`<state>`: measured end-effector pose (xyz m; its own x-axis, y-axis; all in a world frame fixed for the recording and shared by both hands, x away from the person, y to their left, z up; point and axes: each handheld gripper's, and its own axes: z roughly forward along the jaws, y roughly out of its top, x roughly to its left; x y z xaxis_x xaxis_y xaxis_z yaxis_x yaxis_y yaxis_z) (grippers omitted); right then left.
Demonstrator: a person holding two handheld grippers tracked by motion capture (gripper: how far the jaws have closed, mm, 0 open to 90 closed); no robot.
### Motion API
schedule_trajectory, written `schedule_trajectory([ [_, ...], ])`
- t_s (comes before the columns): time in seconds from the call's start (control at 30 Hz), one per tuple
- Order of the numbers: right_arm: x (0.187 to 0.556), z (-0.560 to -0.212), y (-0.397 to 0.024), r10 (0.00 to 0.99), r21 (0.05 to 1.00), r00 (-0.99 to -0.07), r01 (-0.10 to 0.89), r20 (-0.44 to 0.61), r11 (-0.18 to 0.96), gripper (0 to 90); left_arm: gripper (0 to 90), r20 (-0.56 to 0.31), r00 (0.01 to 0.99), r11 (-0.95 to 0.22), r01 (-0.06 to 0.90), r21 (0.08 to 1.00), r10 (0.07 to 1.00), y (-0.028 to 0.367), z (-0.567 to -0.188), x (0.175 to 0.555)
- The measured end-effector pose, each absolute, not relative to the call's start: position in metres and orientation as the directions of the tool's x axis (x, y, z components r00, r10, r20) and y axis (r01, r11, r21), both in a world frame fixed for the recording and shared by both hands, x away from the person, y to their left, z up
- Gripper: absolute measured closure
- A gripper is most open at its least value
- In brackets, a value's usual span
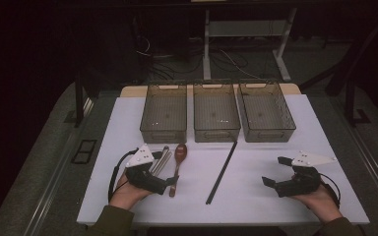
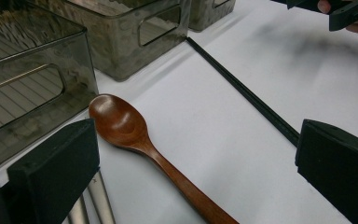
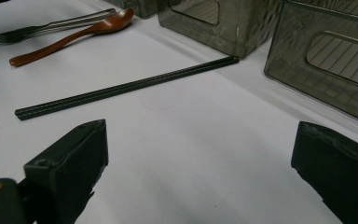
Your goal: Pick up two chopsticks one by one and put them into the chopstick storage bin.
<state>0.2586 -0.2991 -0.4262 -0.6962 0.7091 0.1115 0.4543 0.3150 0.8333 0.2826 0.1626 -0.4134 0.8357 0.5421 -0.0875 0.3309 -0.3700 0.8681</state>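
Lying on the white surface (image 1: pixel 275 132), the wooden spoon (image 2: pixel 135 135) sits between your left tool's (image 1: pixel 163 172) wide-apart jaws (untouched), metal cutlery (image 1: pixel 161 160) just beside it. Black chopsticks (image 1: pixel 221 172) lie between your hands; your right tool (image 1: pixel 273 171) gapes too, below three bins (image 1: pixel 216 115).

The high view looks down over the table (image 1: pixel 256 196); both gripper views skim it closely, sharing the chopsticks (image 2: pixel 242 91).
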Motion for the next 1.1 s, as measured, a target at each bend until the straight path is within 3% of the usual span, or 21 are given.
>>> schedule_trajectory([
  [0.3,0.258,-0.426,-0.298,0.703,0.831,-0.701,0.457,0.117,0.317,4.0,0.4,-0.096,0.833,-0.369,0.34,0.865,0.545,0.155,-0.41,0.281],
  [0.53,0.258,-0.423,-0.298,0.701,0.835,-0.703,0.454,0.119,0.313,4.0,6.7,-0.113,0.837,-0.378,0.358,0.854,0.536,0.145,-0.411,0.279],
  [0.63,0.257,-0.423,-0.298,0.699,0.834,-0.706,0.452,0.117,0.317,4.0,14.2,-0.118,0.843,-0.389,0.361,0.848,0.525,0.14,-0.412,0.278],
  [0.97,0.257,-0.422,-0.297,0.695,0.837,-0.71,0.446,0.115,0.317,4.0,25.0,-0.135,0.859,-0.41,0.366,0.836,0.493,0.116,-0.415,0.277],
  [1.1,0.257,-0.422,-0.296,0.694,0.835,-0.711,0.446,0.112,0.322,4.1,36.3,-0.152,0.866,-0.397,0.366,0.842,0.476,0.109,-0.415,0.276],
])
